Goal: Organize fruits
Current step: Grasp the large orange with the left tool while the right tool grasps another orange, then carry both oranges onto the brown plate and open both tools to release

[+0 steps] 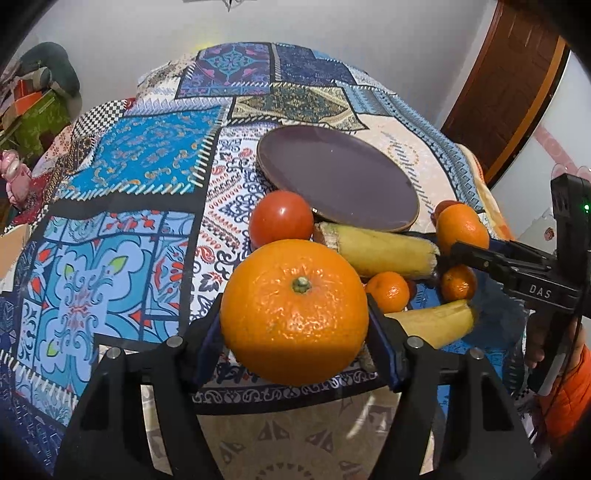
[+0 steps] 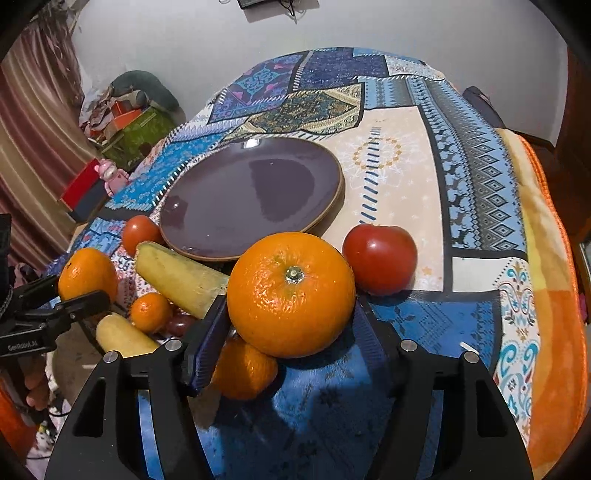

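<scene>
The walls are plain, white and unmarked across both views. A brown panelled wooden door stands at the right of the left wrist view. A striped curtain in dull pink and beige hangs at the left of the right wrist view. Against the far wall sits a heap of household clutter: green and orange boxes with a grey-green cushion on top. A small pink toy figure stands beside a red box. Lighting is even, indoor; its source cannot be determined.
</scene>
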{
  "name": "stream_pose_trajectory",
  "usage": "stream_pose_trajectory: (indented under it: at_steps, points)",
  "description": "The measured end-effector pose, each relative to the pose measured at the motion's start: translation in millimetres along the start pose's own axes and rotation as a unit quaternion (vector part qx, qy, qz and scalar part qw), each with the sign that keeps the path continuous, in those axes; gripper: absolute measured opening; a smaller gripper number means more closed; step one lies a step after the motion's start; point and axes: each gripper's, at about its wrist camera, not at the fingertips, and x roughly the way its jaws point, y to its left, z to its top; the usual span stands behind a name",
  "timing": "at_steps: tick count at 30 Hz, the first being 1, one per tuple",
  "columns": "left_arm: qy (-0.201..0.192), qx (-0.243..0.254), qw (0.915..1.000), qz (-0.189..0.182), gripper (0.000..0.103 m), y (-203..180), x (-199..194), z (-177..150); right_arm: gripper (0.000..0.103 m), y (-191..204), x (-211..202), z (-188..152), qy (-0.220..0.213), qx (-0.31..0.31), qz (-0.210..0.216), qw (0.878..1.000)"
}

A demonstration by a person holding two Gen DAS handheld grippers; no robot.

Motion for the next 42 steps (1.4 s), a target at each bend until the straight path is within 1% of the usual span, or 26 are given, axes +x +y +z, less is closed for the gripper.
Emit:
stream_pose_trajectory:
  at_steps: [10,14,19,25,31,36,42]
  points:
    - [-0.052,0.011,0.9985,-0.007,0.068,-13.0,-32.5,25.2,0.063,14.6,-25.9,14.8,-0.043,-0.006,0.005,0.999]
    - [-0.078,0.014,0.9968,-0.010,0.068,-18.2,-45.3,39.4,0.063,20.2,-31.1,23.5,-0.057,-0.006,0.009,0.998]
    - [-0.095,0.020,0.9952,-0.012,0.068,-23.8,-50.3,57.6,0.063,28.7,-31.6,38.7,-0.075,-0.023,0.013,0.997]
    - [-0.103,0.026,0.9942,-0.014,0.068,-30.7,-45.1,78.7,0.063,34.5,-25.3,57.1,-0.090,-0.040,0.014,0.995]
    - [-0.102,0.032,0.9942,-0.009,0.068,-32.5,-31.6,98.9,0.063,38.5,-12.7,72.6,-0.092,-0.052,0.011,0.994]
    - [-0.097,0.029,0.9949,-0.003,0.068,-29.1,-16.2,117.0,0.063,35.3,2.5,83.6,-0.086,-0.055,0.008,0.995]
    - [-0.080,0.023,0.9965,-0.003,0.068,-21.2,7.3,130.8,0.063,30.5,20.8,89.4,-0.067,-0.060,0.002,0.996]
